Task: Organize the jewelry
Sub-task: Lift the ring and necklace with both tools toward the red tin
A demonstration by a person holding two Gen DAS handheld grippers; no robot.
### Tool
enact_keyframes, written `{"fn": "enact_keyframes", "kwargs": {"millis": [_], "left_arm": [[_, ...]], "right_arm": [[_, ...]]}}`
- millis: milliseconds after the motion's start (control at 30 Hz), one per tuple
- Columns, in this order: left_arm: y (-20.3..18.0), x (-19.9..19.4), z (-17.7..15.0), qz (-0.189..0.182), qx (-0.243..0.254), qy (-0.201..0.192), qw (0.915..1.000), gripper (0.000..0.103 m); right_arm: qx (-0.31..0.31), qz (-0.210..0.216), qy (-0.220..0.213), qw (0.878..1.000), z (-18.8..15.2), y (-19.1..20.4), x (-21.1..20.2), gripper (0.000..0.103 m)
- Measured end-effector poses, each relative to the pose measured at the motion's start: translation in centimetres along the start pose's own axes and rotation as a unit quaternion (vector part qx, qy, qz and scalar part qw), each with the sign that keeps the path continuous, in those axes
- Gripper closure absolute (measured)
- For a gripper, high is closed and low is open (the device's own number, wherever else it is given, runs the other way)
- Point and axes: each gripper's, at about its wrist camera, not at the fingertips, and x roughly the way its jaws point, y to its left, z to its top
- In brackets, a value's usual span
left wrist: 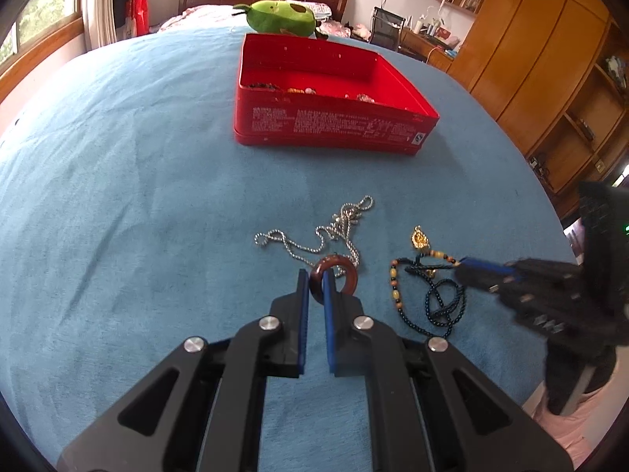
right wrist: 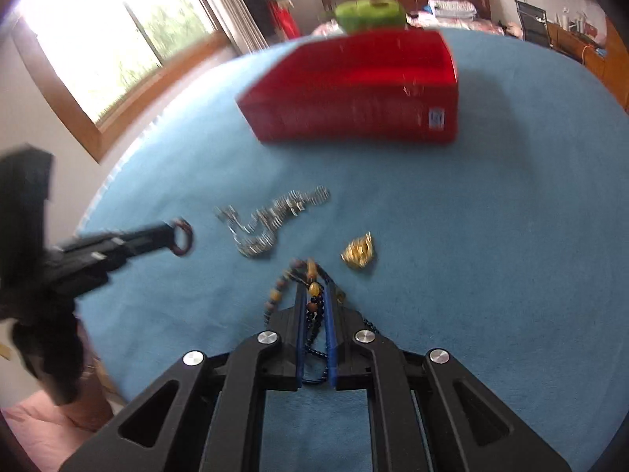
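left gripper (left wrist: 316, 281) pinches ring (left wrist: 334, 277) — right gripper (right wrist: 316, 289) grips beads (right wrist: 314, 306)

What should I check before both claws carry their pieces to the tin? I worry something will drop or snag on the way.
1. Left claw grip on the brown ring-shaped pendant: ok, one finger passes through the ring and the jaws are closed on its band.
2. Right claw grip on the dark beaded necklace with amber beads: ok, strands sit between the closed jaws.
3. Necklace slack: not ok, loops trail on the blue cloth.
4. Silver ball chain clear of the ring: cannot tell, it lies right behind it.
5. Red rectangular tin open: ok.
6. Gold pendant attached to the necklace: cannot tell.
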Motion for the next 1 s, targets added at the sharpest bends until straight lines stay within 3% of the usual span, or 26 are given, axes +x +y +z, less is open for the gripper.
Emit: {"fn": "enact_keyframes", "kwargs": {"millis": [33,67,100,167,433,533,633,700,833,1000], "left_arm": [[0.0,0.1,-0.1,0.0,0.0,0.002,1.0,0.097],[0.0,0.3,-0.2,-0.001,0.0,0.005,1.0,0.097],[0.1,0.4,-0.2,0.0,0.0,0.006,1.0,0.097],[0.2,0.6,-0.3,0.0,0.0,0.007,1.0,0.097],[0.5,1.2,-0.4,-0.003,-0.002,0.01,0.9999,0.097],[0.5,1.2,-0.4,-0.004,-0.002,0.011,0.9999,0.097],[0.6,1.2,-0.4,-0.005,-0.002,0.01,0.9999,0.097],[0.6,1.1,-0.4,-0.005,-0.003,0.009,0.9999,0.097],[0.6,1.1,-0.3,-0.007,-0.004,0.009,0.9999,0.097],[0.4,1.0,-0.2,-0.007,-0.002,0.009,0.9999,0.097]], "right_arm": [[0.002,0.001,0.006,1.0,-0.1,0.0,0.4,0.082],[0.005,-0.006,0.005,1.0,-0.2,-0.1,0.6,0.058],[0.006,-0.022,-0.005,1.0,-0.2,-0.2,0.5,0.042],[0.003,-0.048,-0.008,0.999,-0.2,-0.3,0.5,0.034],[-0.043,-0.042,0.028,0.998,-0.7,2.5,2.7,0.027],[-0.058,-0.062,0.028,0.996,-0.8,3.2,3.1,0.037],[-0.062,-0.083,0.023,0.994,-1.0,3.0,2.8,0.059],[-0.055,-0.077,0.022,0.995,-0.9,2.3,2.9,0.08],[-0.025,-0.052,0.021,0.998,-0.5,0.8,2.5,0.092],[0.002,0.011,0.006,1.0,0.2,0.1,1.0,0.092]]}}
